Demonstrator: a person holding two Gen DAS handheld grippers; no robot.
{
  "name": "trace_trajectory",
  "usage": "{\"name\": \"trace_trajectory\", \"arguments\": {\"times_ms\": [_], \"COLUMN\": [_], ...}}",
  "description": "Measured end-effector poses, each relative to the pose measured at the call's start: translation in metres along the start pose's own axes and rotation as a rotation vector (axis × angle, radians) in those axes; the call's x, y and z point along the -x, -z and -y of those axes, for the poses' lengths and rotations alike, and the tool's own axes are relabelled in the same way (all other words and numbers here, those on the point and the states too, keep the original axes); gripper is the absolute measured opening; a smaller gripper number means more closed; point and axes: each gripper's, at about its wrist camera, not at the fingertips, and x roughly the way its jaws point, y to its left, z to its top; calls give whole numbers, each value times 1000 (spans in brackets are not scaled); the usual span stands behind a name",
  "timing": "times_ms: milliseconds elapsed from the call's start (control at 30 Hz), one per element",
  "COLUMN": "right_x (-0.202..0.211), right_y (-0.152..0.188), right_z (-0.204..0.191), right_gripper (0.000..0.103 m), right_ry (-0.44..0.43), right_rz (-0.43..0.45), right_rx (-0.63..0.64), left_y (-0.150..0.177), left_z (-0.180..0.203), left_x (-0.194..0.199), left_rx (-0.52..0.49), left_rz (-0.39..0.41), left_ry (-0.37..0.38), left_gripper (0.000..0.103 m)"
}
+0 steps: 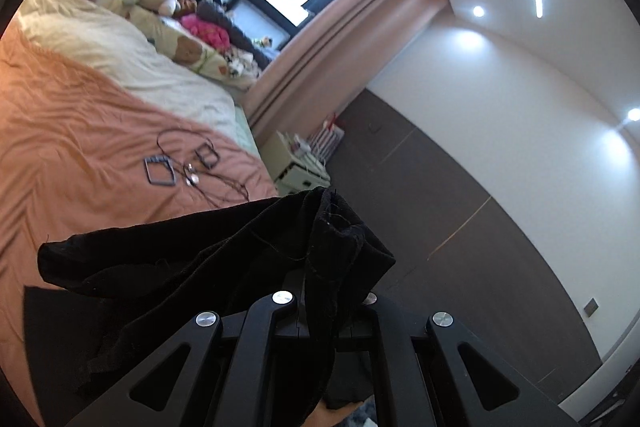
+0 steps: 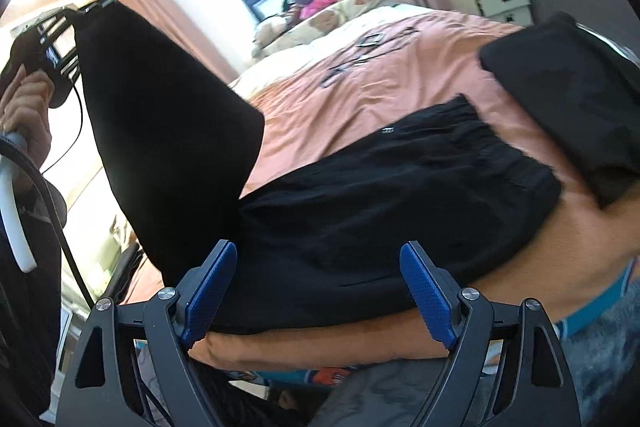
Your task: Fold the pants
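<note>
Pants lie on the bed, one leg lifted, pinched in the left claw; right claw gapes empty.

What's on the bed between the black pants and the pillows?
In the left wrist view, bare pink bedspread with cables lies between the pants and pillows.

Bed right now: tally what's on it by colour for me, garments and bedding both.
Black garments: 2, the pants and a folded black piece
Salmon cover: 1
Cream duvet: 1
Pink plush: 1
Total: 5
</note>
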Motion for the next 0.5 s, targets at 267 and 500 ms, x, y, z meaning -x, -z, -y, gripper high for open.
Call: {"name": "trace_trajectory", "arguments": {"times_ms": [267,500], "right_x": [17,25], "right_y": [6,9], "right_z": [32,36], "right_gripper": [83,83], "right_ry": [76,106], "right_rz": [11,20], "right_rx": [-91,-131], "left_y": [45,83], "left_z": [-23,-34], "left_x": [-66,-95], "left_rx": [60,89], "left_rz": [-129,-218], "left_ry": [-5,20], "left_gripper": [3,3]}}
